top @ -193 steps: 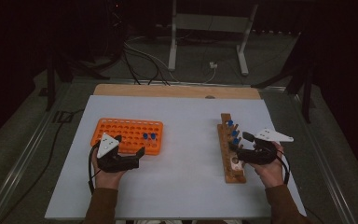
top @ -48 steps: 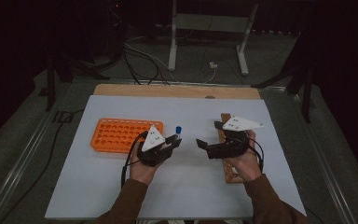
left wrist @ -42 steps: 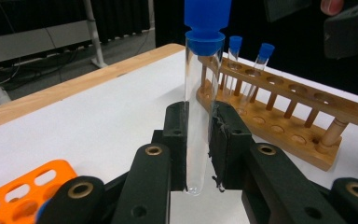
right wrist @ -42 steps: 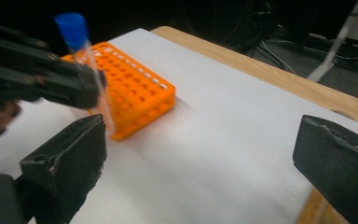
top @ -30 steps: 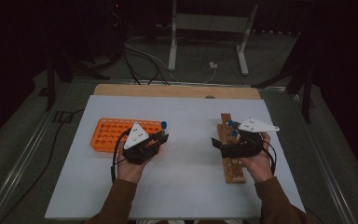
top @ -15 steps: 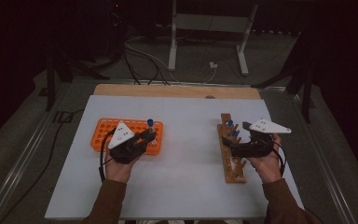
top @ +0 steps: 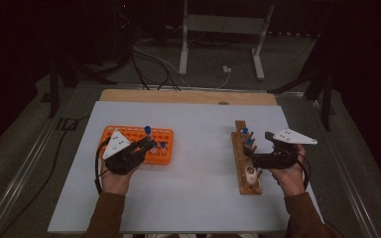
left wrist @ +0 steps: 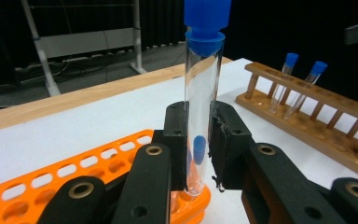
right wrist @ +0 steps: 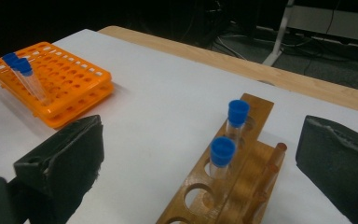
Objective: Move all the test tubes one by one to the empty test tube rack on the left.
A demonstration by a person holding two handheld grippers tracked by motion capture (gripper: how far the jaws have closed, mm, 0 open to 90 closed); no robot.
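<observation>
My left gripper [top: 146, 145] is shut on a clear test tube with a blue cap [top: 148, 130], held upright over the right part of the orange rack [top: 124, 133]. In the left gripper view the pads [left wrist: 175, 140] press the tube [left wrist: 200, 107] from both sides, above the orange rack [left wrist: 74, 172]. One more blue-capped tube [top: 162, 145] stands in that rack. My right gripper [top: 258, 148] is open beside the wooden rack [top: 240, 166], which holds two blue-capped tubes [top: 247, 137]. In the right gripper view they [right wrist: 237, 112] stand between the wide jaws.
The white table sheet [top: 198, 198] has a wooden strip [top: 188, 96] along its far edge. Beyond it stand a metal stand [top: 218, 29] and floor cables. The wooden rack [right wrist: 242, 186] has empty holes near me. A person's hands hold both grippers.
The left gripper has carried the tube leftward from the table's middle to above the orange rack. The right gripper has drifted right, alongside the wooden rack.
</observation>
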